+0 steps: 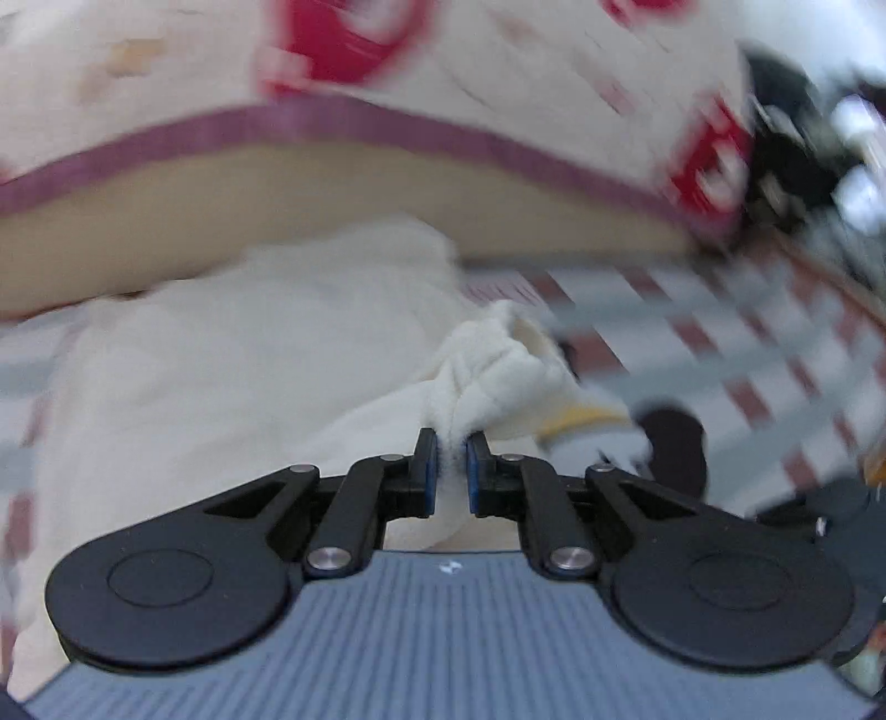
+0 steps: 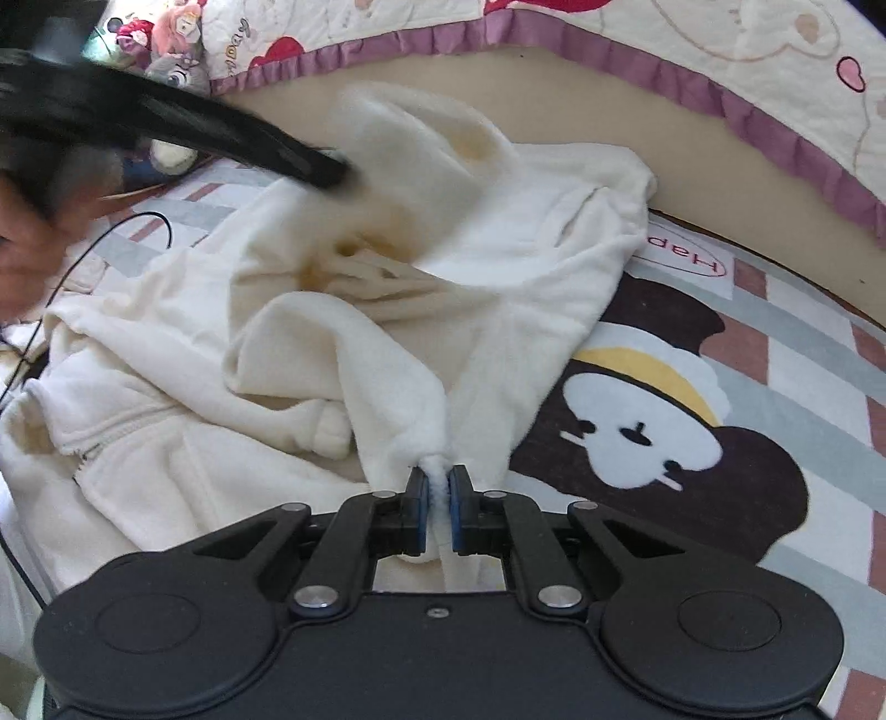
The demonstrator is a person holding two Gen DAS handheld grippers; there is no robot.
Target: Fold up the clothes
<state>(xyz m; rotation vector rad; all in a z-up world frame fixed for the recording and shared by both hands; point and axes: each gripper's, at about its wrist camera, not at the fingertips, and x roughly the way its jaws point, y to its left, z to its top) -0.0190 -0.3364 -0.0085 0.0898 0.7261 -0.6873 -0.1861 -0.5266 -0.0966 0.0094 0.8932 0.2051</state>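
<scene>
Pinching the cream fleece jacket [image 2: 387, 310] tight in both my right gripper [image 2: 438, 487] and left gripper [image 1: 451, 459], I am seeing it stretching ahead over the rug [image 2: 775, 399].

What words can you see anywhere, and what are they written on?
"Hap", upside down and cut off by the cream fleece jacket: on the white label of the play mat.
Letters on the quilt near the plush toys: too small to read.
Left wrist view: too blurred.

1 fleece jacket [image 2: 454, 221] | 2 grippers [image 1: 451, 448] [image 2: 437, 479] | 1 rug [image 2: 775, 360]
</scene>
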